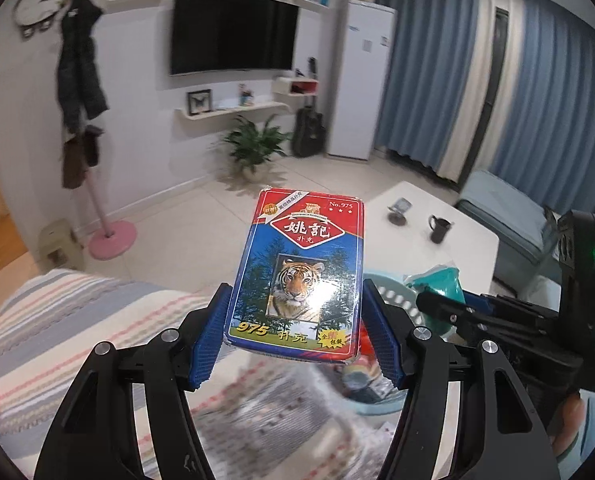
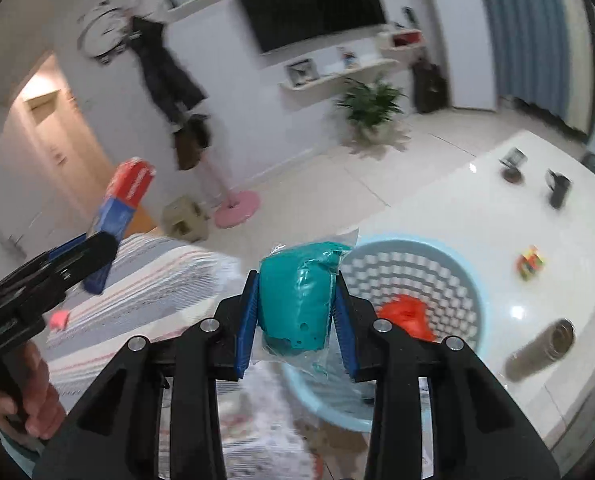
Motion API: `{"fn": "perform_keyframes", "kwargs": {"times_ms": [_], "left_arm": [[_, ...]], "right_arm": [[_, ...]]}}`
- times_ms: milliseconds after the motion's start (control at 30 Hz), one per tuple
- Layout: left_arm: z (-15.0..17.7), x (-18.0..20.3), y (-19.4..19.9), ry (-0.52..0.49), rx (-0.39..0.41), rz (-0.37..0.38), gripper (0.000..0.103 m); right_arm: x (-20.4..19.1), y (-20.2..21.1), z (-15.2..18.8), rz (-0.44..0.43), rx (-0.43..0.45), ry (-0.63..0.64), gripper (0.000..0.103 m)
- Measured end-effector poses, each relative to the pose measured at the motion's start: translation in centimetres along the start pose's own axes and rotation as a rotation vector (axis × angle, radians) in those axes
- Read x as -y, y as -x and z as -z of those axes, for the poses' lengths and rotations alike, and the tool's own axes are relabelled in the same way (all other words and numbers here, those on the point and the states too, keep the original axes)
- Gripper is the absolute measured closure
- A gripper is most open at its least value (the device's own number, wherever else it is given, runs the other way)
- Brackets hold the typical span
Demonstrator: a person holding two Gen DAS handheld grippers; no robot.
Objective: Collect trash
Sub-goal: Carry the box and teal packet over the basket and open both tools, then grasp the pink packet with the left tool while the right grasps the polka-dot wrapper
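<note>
My left gripper (image 1: pixel 295 286) is shut on a red and blue playing-card box (image 1: pixel 301 268) with a tiger picture, its blue pads pressing on the box's two long sides. Seen from the right wrist, that card box (image 2: pixel 125 192) sticks up from the left gripper (image 2: pixel 101 244) at the left. My right gripper (image 2: pixel 296 276) is shut on a teal packet (image 2: pixel 297 300) wrapped in clear plastic. Just right of it, a light blue basket (image 2: pixel 417 248) stands on the white table with an orange bag (image 2: pixel 405 316) inside. The left wrist view shows the teal packet (image 1: pixel 437 276) above the basket (image 1: pixel 379 282).
The white table (image 2: pixel 477 208) carries a black mug (image 2: pixel 557 190), a metal flask (image 2: pixel 545 344) and a small colourful cube (image 2: pixel 531 266). A striped cover (image 1: pixel 77 320) lies below with a pink scrap (image 2: pixel 59 318) on it. A coat stand with a pink base (image 1: pixel 111 240) is beyond.
</note>
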State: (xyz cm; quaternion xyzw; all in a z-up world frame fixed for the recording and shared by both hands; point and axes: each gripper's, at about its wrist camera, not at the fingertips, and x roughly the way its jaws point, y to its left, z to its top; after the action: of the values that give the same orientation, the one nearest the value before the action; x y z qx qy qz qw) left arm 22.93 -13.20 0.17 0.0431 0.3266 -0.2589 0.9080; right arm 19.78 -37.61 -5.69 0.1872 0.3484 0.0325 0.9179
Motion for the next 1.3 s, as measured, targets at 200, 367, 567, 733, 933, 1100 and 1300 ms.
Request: {"fn": "perform_keyframes", "kwargs": {"times_ms": [200,367,567,733,933,1100,1300], "left_arm": [[0.7,3.2,-4.8,-0.047,-0.083,0.044,0.041],[2.3,4.7,-9.0,-0.046,-0.177,0.080,0.041],[3.3,4.8,-11.0,-0.032,-0.224,0.092,0.040],[3.5,4.4,-10.7,-0.019,-0.219,0.089,0.034],[3.8,3.3,-9.0,-0.004,-0.206,0.082,0.034],[4.4,2.1,-7.5,0.021,-0.188,0.076,0.034],[4.5,0.4,-4.8,0.049,-0.144,0.054,0.034]], "right_arm": [[6.1,-1.7,0.9,0.081,-0.058,-0.105,0.071],[9.2,-3.8,2.8,0.118,-0.131,-0.166,0.070],[10.5,-5.1,3.8,0.141,-0.169,-0.189,0.070],[9.7,-5.2,3.7,0.154,-0.171,-0.177,0.065],[9.3,-4.5,3.5,0.158,-0.150,-0.175,0.052],[7.9,-3.6,3.4,0.146,-0.138,-0.156,0.052],[4.2,-2.3,3.1,0.100,-0.119,-0.090,0.052]]}}
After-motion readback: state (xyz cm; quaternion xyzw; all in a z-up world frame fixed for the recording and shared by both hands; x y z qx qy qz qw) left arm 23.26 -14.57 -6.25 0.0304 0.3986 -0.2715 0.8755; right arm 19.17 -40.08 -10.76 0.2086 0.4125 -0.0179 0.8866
